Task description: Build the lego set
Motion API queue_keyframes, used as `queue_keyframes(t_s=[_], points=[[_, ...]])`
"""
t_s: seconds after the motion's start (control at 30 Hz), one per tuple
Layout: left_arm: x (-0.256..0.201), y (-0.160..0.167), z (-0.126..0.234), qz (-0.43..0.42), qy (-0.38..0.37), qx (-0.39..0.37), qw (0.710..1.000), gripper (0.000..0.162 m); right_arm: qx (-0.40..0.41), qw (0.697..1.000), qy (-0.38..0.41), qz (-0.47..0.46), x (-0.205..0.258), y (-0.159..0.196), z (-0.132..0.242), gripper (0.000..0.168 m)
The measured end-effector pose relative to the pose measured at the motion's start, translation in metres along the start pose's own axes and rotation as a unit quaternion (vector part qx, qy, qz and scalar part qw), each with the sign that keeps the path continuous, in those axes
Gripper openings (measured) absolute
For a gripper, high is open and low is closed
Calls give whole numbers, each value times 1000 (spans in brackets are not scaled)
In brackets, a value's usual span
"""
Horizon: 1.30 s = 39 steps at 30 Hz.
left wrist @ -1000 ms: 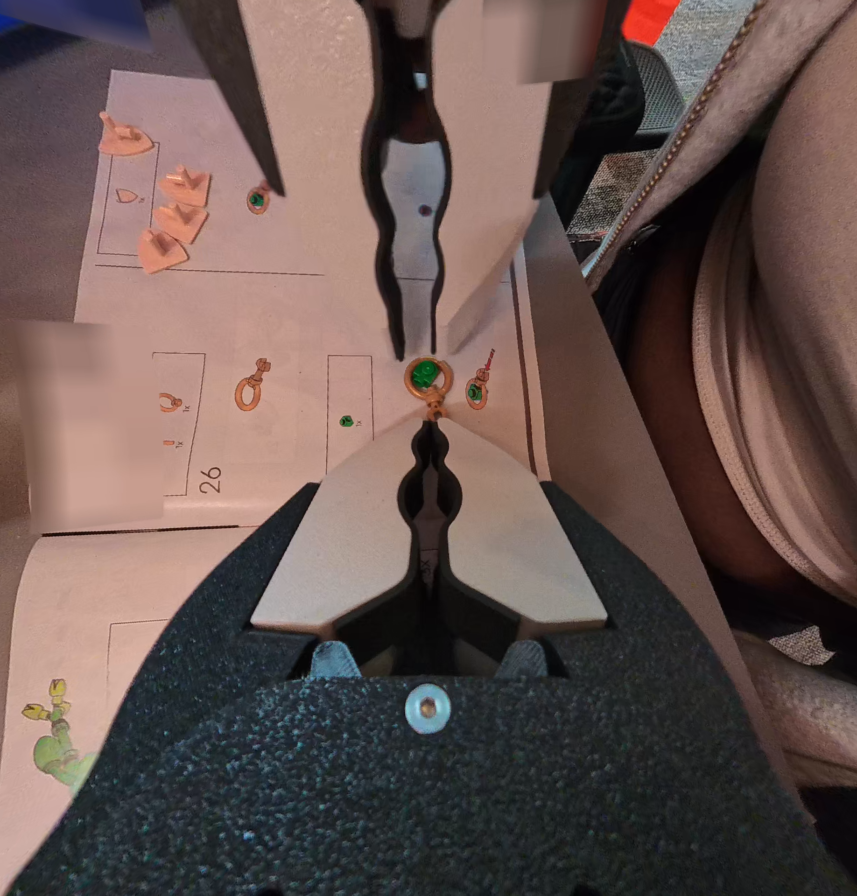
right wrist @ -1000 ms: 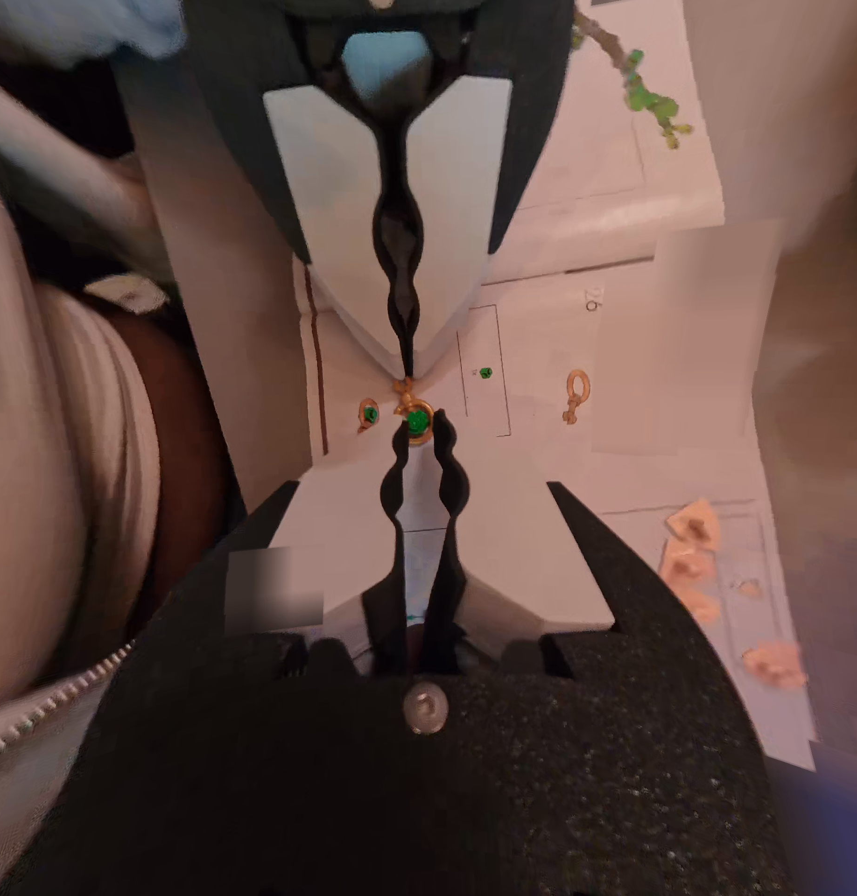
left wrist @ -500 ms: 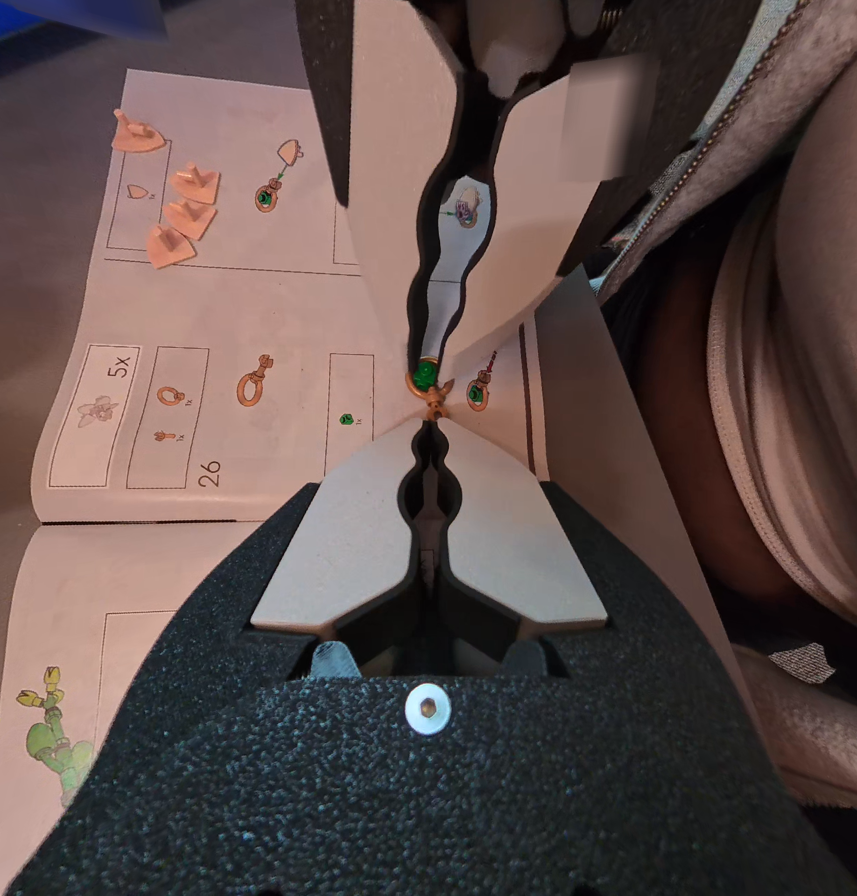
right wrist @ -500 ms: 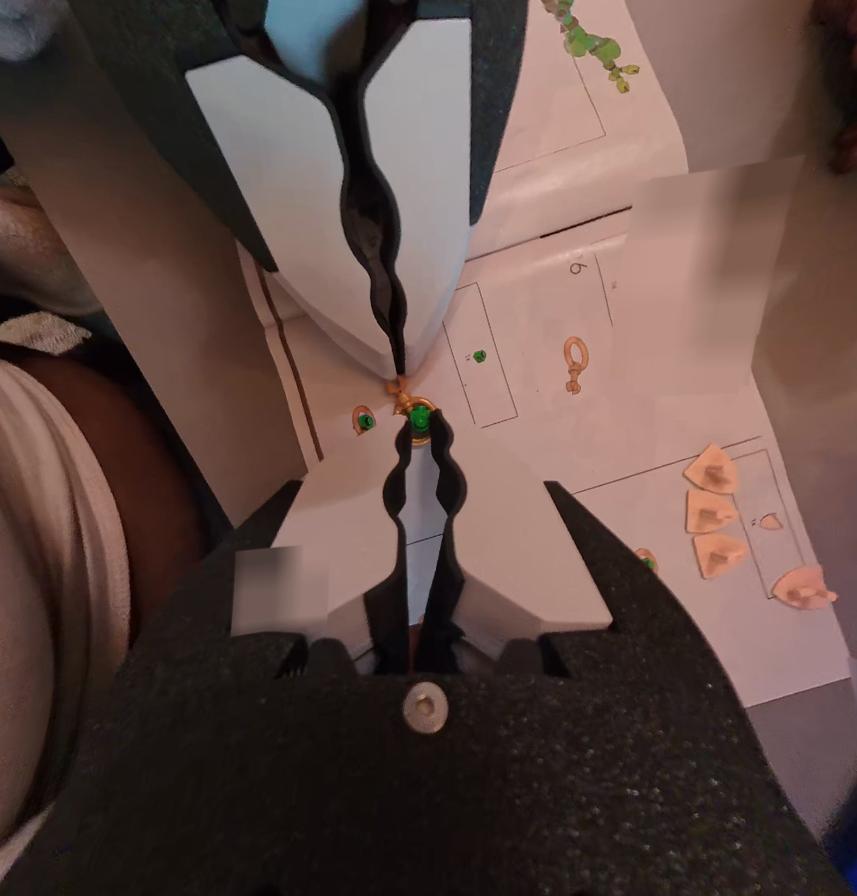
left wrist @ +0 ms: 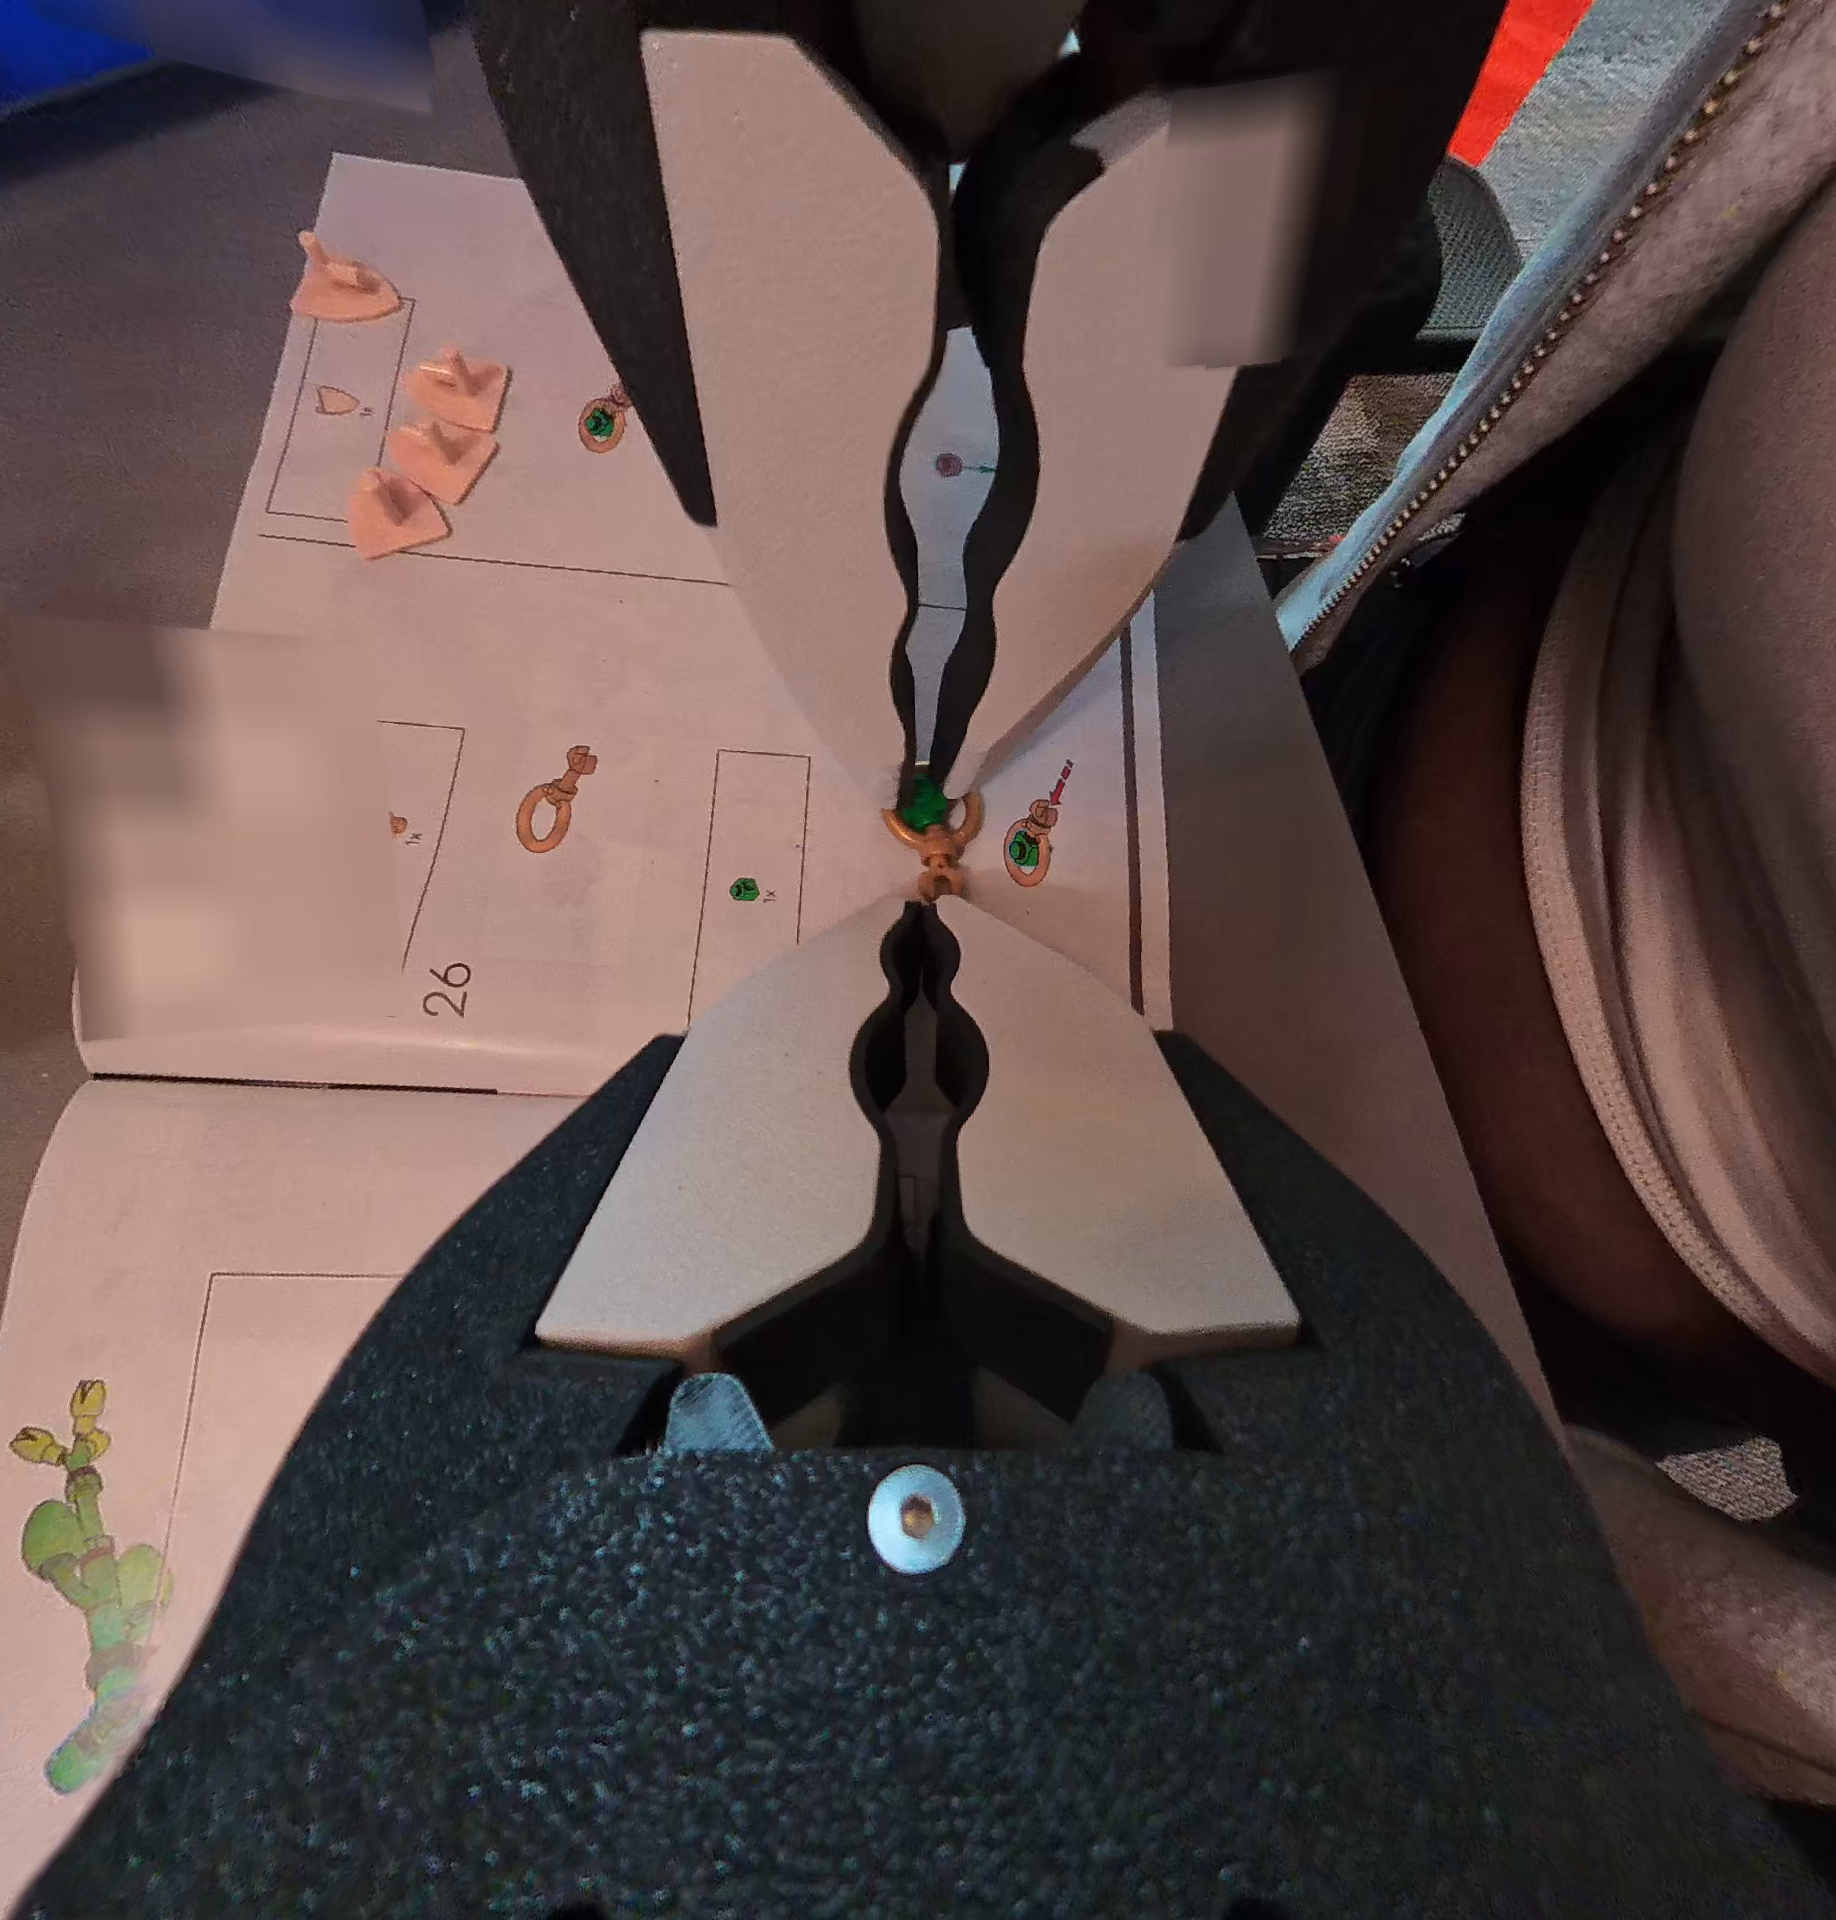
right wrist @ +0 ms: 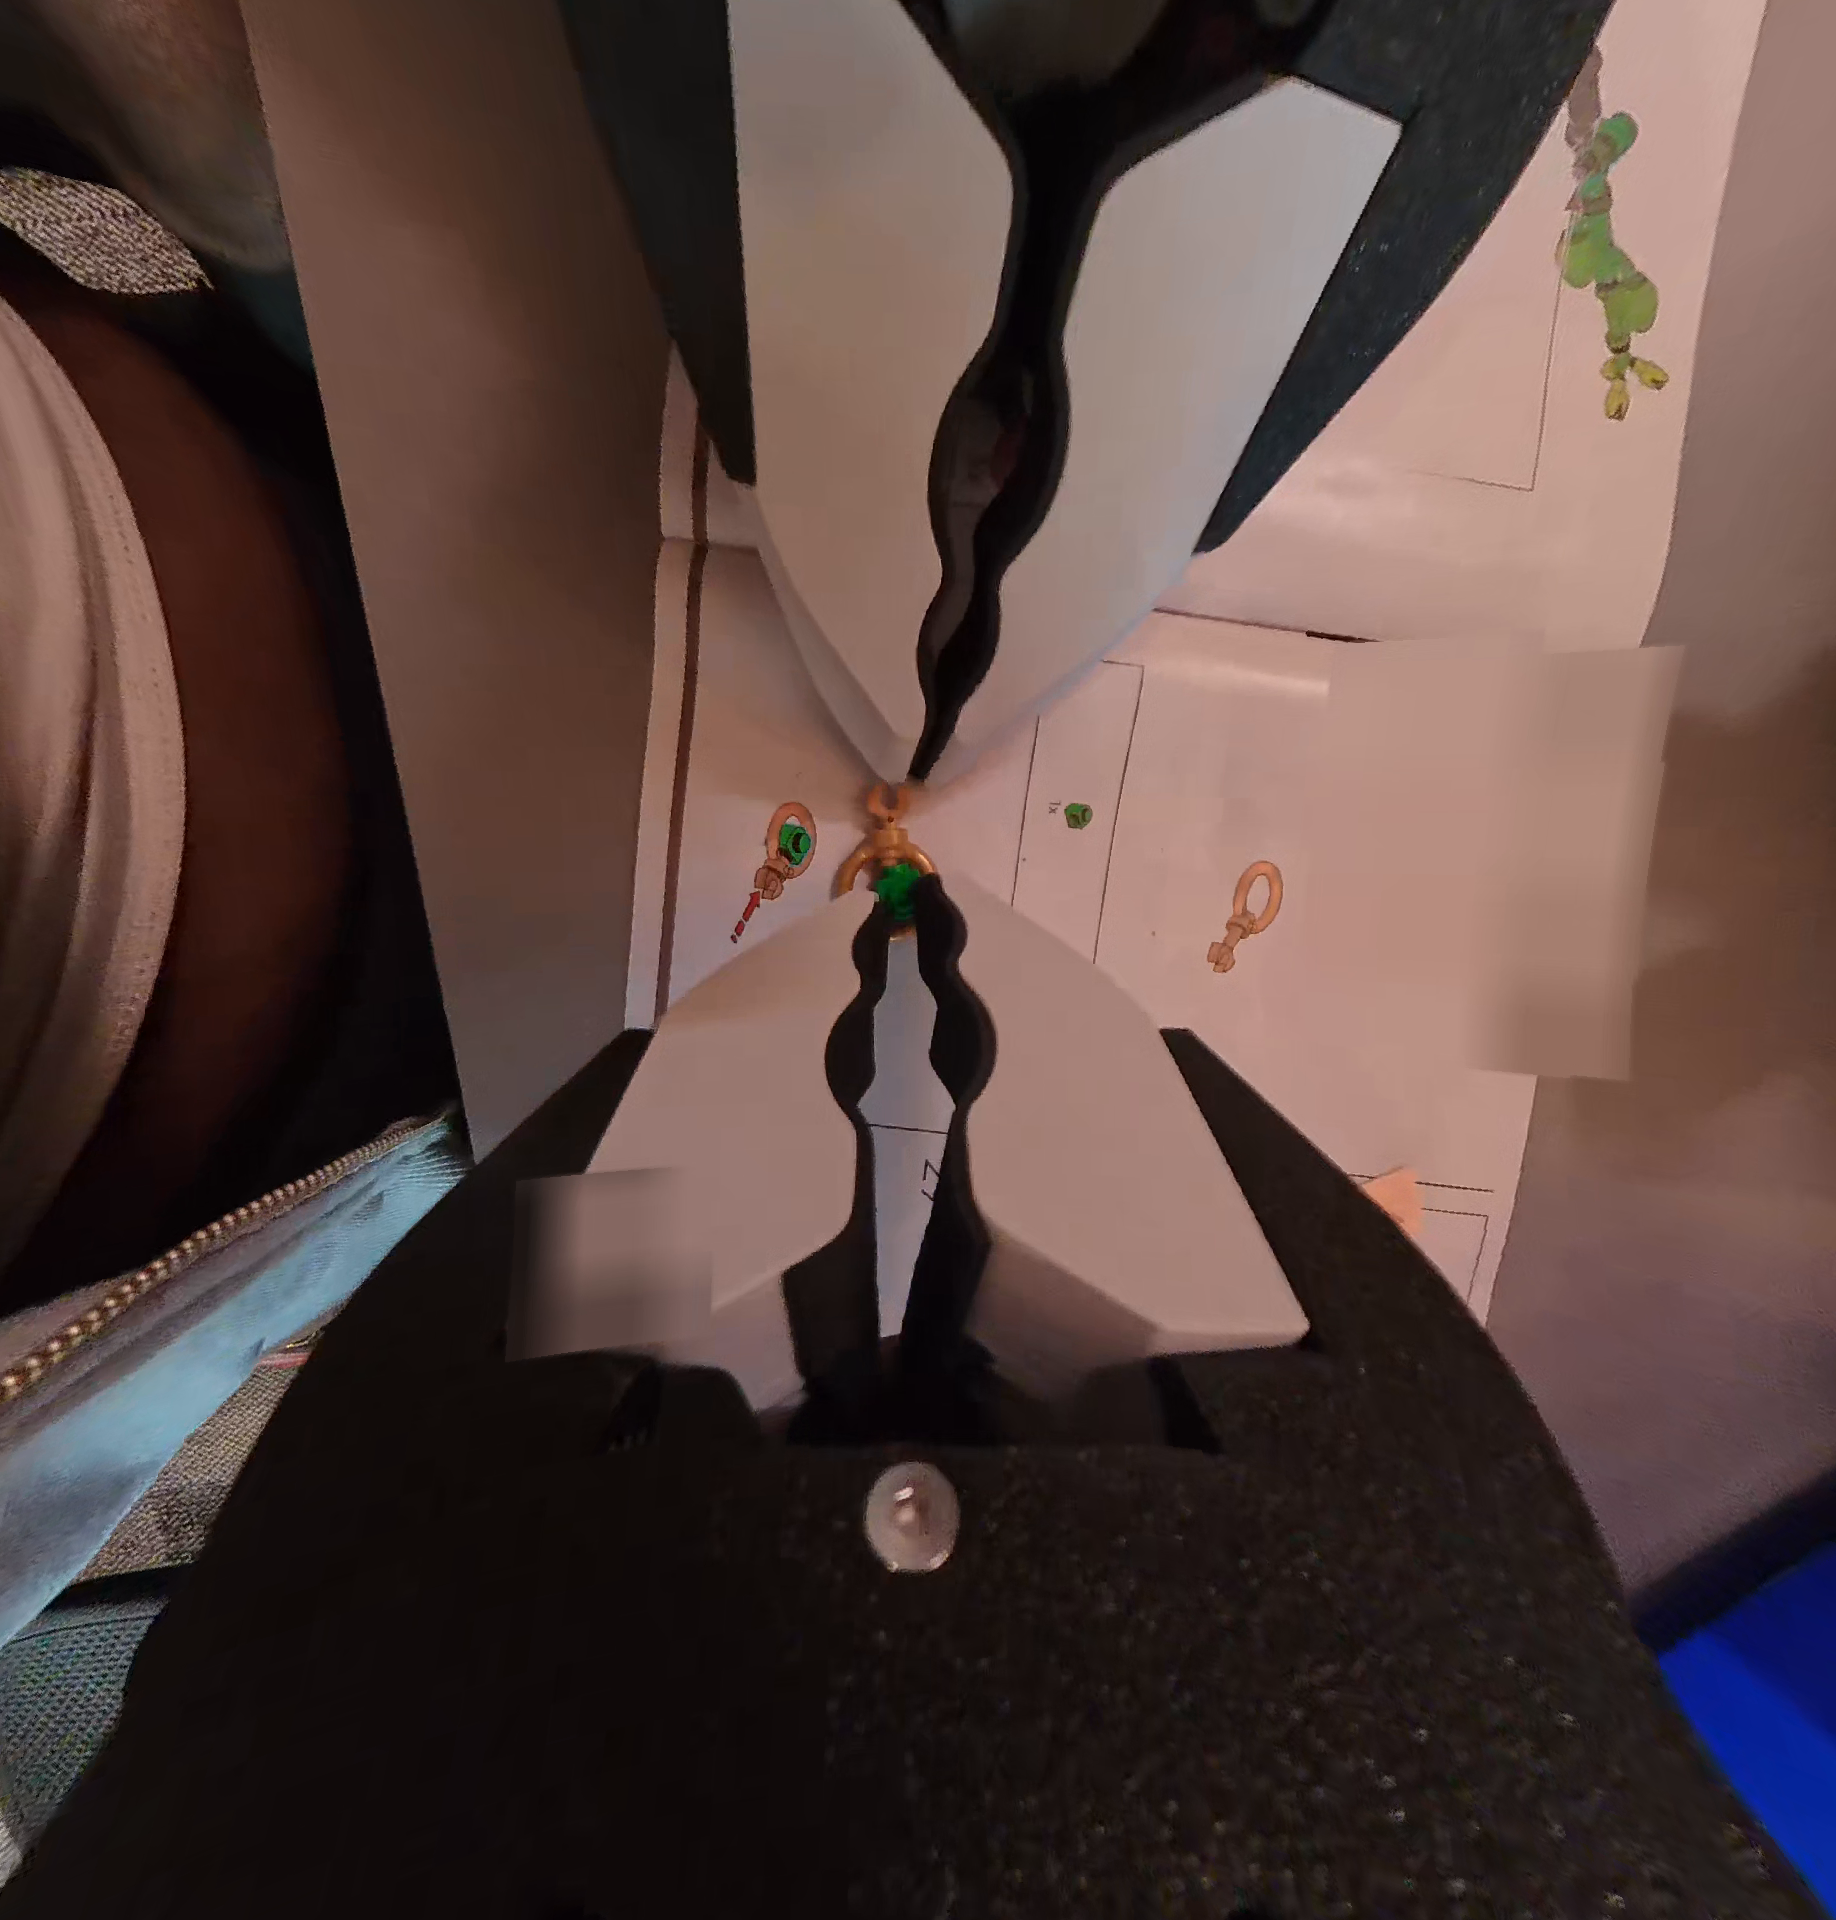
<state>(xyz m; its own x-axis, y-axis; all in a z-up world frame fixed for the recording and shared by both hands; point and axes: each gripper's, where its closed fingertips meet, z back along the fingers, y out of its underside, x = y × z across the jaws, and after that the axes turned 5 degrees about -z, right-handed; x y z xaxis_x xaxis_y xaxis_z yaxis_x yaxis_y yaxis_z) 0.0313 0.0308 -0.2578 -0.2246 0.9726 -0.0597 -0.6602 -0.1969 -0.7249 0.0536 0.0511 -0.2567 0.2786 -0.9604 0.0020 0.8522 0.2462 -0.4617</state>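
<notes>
**Two grippers pinch the gold ring piece from opposite ends**

Compared with half a second ago, the right gripper (left wrist: 919,774) has swung back from its tilt in the left wrist view and again stands nearly head-on to the left gripper (left wrist: 919,906). The gold ring piece (left wrist: 933,836) stays in the same place between the two tips, above the open instruction booklet (left wrist: 602,665). In the right wrist view the pink pieces have almost slid out of sight, with one corner left at the right edge.

The left gripper's jaws are pressed together on the small knobbed stem of the gold ring piece. The right gripper (right wrist: 898,902) has its jaws closed onto the green stud (right wrist: 893,888), a tiny glossy bead seated in the ring's loop. The ring is smooth, metallic-looking plastic, a round loop on a short jointed shank.

Both grippers have pale, matte, wedge-shaped fingers (left wrist: 748,1143) with wavy dark inner edges, set in grainy black foam-like housings with one silver screw each. The booklet is smooth white paper with printed drawings in thin black boxes. On its far corner lie four pink pieces (left wrist: 415,426), flat shield-like shapes with a raised peg each. A person's zipped grey garment (left wrist: 1724,727) fills the side.
</notes>
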Motion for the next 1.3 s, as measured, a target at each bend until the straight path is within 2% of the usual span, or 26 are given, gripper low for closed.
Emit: queue_keyframes(t_s=[0.1,0.23,0.27,0.3,0.33,0.53,0.67,0.8,1.03,1.17,1.3], points=[[-1,-11,5,24,-1,-33,999,0,-3,1000,2,0,0,0,0,6],[-2,-2,-1,9,-8,7,1000,0,-7,1000,4,-3,0,0,0,6],[-1,-3,-1,9,-12,5,1000,0,-6,1000,4,-2,0,0,0,6],[0,-2,-2,10,-17,7,1000,11,-7,1000,5,0,0,0,0,6],[0,-2,-2,11,-19,6,1000,14,-7,1000,5,5,0,1,1,6],[-3,-3,1,5,-33,5,999,7,4,999,-6,44,1,1,1,6],[-6,-10,5,20,-41,-10,999,16,7,998,-22,62,1,0,0,6],[-7,-5,-7,25,-64,20,997,15,9,996,-33,83,1,1,0,6],[-5,-5,-7,59,-75,-6,995,7,6,990,-60,130,0,1,0,5],[-5,-5,-7,65,-82,-9,994,7,7,988,-87,130,0,1,0,5],[-4,-5,-7,82,-92,-12,992,7,23,991,-92,91,0,2,0,5]])
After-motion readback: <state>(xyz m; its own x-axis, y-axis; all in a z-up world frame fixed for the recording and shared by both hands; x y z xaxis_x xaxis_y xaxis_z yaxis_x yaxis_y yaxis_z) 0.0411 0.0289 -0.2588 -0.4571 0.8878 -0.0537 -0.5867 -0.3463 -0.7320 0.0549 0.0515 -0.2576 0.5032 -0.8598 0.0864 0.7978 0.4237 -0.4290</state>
